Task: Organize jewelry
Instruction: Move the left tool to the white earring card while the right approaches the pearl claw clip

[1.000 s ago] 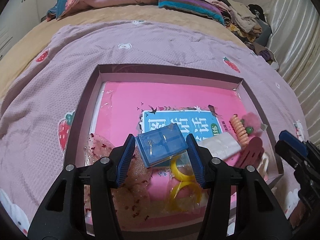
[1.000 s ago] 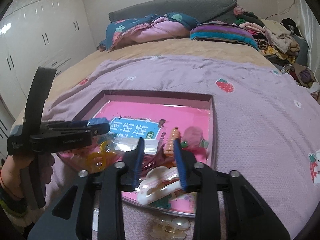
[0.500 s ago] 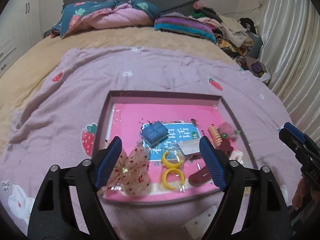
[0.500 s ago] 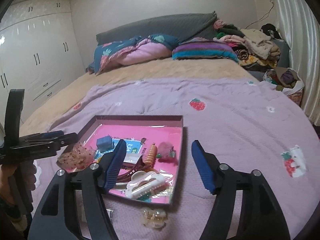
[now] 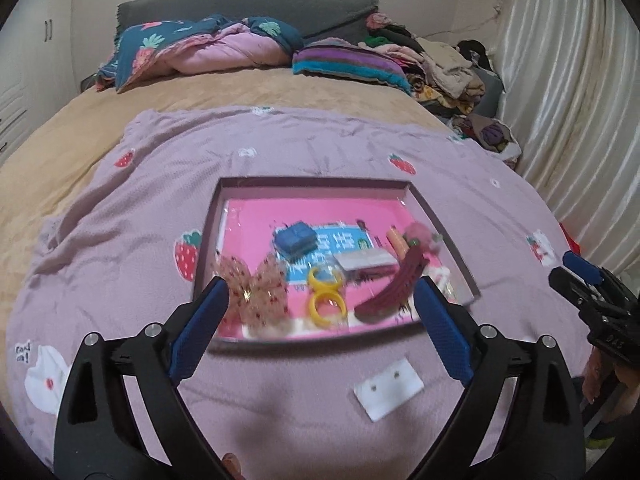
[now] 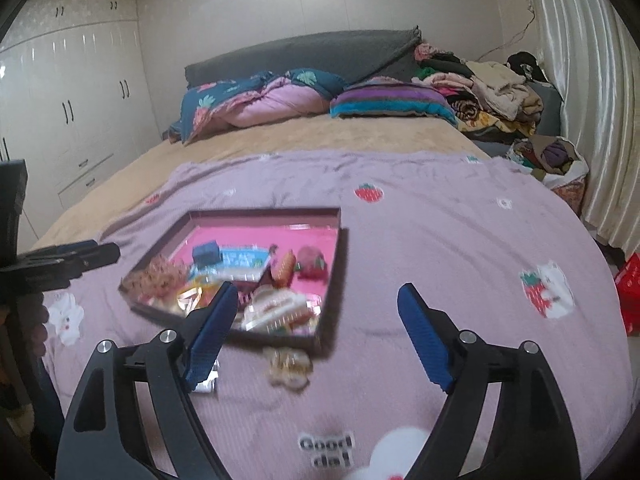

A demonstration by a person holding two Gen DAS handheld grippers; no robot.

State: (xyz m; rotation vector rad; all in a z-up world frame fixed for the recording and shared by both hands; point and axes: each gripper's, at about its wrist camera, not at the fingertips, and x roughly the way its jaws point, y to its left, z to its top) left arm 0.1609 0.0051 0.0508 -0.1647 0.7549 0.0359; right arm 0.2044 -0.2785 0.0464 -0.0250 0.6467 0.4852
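Lilac blanket (image 5: 320, 144) printed with strawberries is spread over the bed, and a shallow dark-rimmed tray (image 5: 312, 181) with a pink floor is laid on it. Inside the tray a small blue box (image 5: 295, 239) is seen near the middle, resting on a blue printed label. Toward the tray's near left corner a sheer bow with red specks (image 5: 254, 290) is placed, and just beside it two yellow rings (image 5: 326, 292) in clear wrap. A dark red hair claw (image 5: 394, 286) is laid slantwise at the right, with an orange spiral hair tie (image 5: 397, 242) and a pink fluffy piece (image 5: 418, 234) behind it. A white card with two small studs (image 5: 389, 388) is left on the blanket outside the tray's near edge. In the right wrist view a cream and pink hair claw (image 6: 276, 306) is seen at the tray's near edge, and a pale clear clip (image 6: 289, 366) on the blanket just outside it.

The left hand-held gripper (image 5: 320, 328) is held above the near edge of the tray, its blue pads spread wide and opening further, with nothing pinched between them. The right hand-held gripper (image 6: 314, 332) is held over the blanket by the tray's near right corner, its jaws likewise spread and opening, nothing gripped. Each hand-held gripper is caught at the edge of the other's view
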